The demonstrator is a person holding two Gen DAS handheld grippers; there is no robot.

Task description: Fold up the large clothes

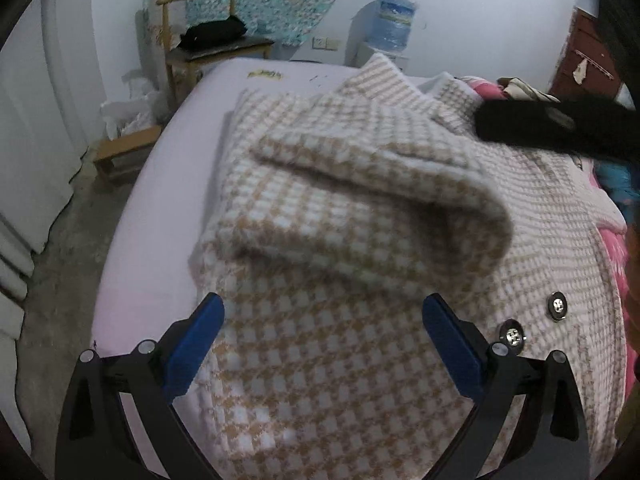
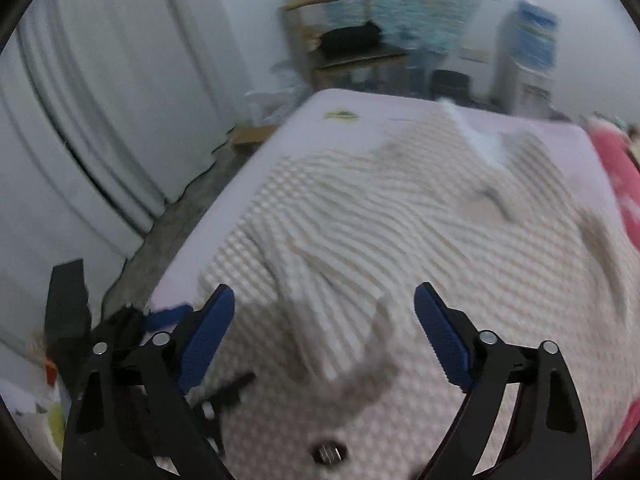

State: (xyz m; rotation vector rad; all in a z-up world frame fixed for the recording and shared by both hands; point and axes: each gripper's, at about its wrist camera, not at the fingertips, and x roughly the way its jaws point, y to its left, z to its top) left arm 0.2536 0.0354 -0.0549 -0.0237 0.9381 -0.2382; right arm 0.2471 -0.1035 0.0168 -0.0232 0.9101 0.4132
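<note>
- Bed (image 1: 160,208) with a pale lilac sheet fills the space ahead of both hand-held grippers and carries the garment.
- Houndstooth coat (image 1: 320,340), tan and white, lies spread on the bed directly under and ahead of the left hand-held gripper (image 1: 323,312); in the right wrist view the same coat (image 2: 360,240) lies below and ahead of the right hand-held gripper (image 2: 324,300), blurred.
- Folded sleeve (image 1: 360,200) of the coat lies doubled over the body of the coat, just ahead of the left fingertips.
- Pink bedding (image 1: 612,248) lies beyond the coat, to the right of the left hand-held gripper.
- Wooden chair (image 1: 204,40) stands past the far end of the bed, well apart from both tools, with a dark bundle on its seat.
- Left hand-held gripper has its jaws wide apart above the coat, holding nothing.
- Right hand-held gripper likewise has its jaws spread wide with no cloth pinched between the blue pads (image 2: 440,336).
- Two metal buttons (image 1: 558,303) sit on the coat just right of the left tool's right finger.
</note>
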